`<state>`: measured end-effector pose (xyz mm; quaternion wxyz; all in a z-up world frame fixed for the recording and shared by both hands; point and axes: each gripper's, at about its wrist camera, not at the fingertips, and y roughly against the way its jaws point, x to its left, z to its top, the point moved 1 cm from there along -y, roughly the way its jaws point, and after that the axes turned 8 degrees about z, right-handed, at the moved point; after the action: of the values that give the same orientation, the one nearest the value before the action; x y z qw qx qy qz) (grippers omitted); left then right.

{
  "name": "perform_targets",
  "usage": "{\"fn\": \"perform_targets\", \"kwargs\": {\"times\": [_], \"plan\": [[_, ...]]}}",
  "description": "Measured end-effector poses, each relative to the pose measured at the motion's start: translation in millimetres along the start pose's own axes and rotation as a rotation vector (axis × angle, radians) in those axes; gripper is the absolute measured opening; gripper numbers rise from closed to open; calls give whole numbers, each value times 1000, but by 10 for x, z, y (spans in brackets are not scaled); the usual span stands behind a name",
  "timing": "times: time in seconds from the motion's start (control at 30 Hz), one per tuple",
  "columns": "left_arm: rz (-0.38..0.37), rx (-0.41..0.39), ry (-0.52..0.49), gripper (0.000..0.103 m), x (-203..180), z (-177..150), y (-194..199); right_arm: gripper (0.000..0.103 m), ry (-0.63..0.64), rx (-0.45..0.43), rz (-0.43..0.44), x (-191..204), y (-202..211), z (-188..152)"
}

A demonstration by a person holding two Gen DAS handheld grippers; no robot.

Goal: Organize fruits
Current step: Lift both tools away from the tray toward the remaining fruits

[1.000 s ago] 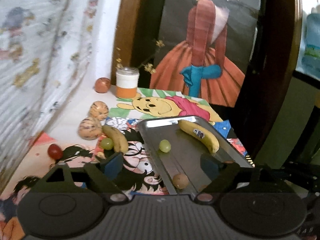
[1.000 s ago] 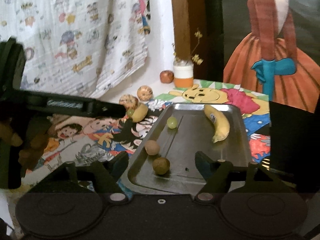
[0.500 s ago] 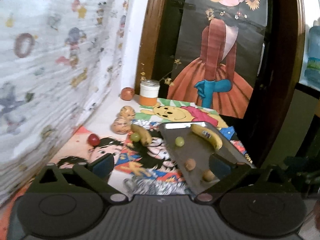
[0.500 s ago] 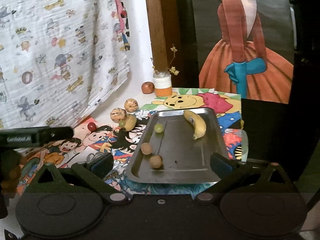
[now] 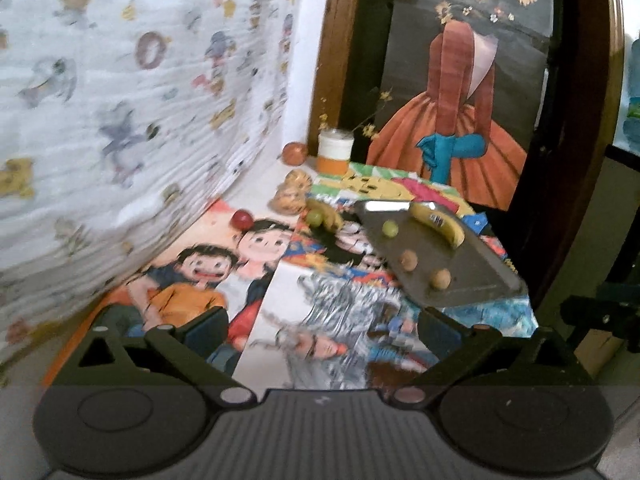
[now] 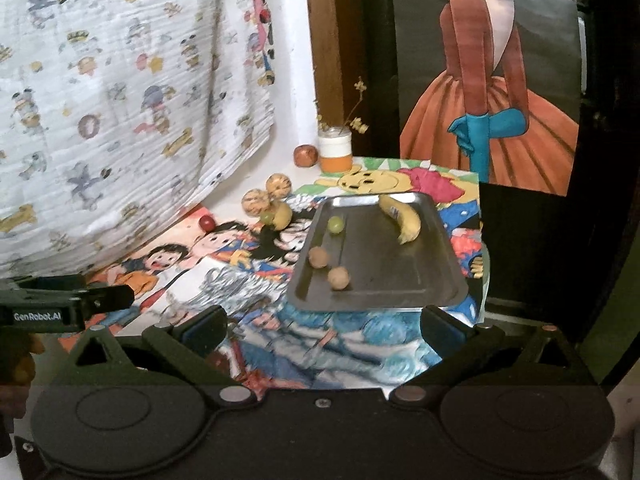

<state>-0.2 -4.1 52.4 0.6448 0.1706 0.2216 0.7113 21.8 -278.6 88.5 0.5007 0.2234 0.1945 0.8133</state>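
Left tool (image 5: 322,330) spread wide, empty; red grape (image 6: 207,222), two striped fruits (image 6: 256,201), a banana (image 6: 281,215) with a green grape wait on the bench. The tray (image 6: 400,280) holds banana, green grape, two brown fruits. Right tool (image 6: 322,330) spread, empty. Roughly half sorted.

The left hand-held gripper (image 5: 322,326) points forward and downward, its jaws spread wide with nothing between them. The right hand-held gripper (image 6: 322,324) is angled likewise, jaws equally wide and empty. In the right wrist view, the left one reaches in from the left edge.
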Motion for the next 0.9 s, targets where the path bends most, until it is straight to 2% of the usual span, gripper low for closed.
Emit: {"fn": "perform_targets", "kwargs": {"times": [0.27, 0.5, 0.7, 0.9], "plan": [[39, 37, -16, 103, 230, -46, 229, 103, 20, 23, 36, 237, 116, -30], [68, 30, -10, 103, 444, 180, 320, 103, -39, 90, 122, 325, 0, 199], [89, -25, -43, 103, 500, 576, 268, 103, -2, 127, 161, 438, -187, 768], [90, -48, -31, 103, 544, 984, 47, 103, 128, 77, 219, 511, -373, 1591]]}}
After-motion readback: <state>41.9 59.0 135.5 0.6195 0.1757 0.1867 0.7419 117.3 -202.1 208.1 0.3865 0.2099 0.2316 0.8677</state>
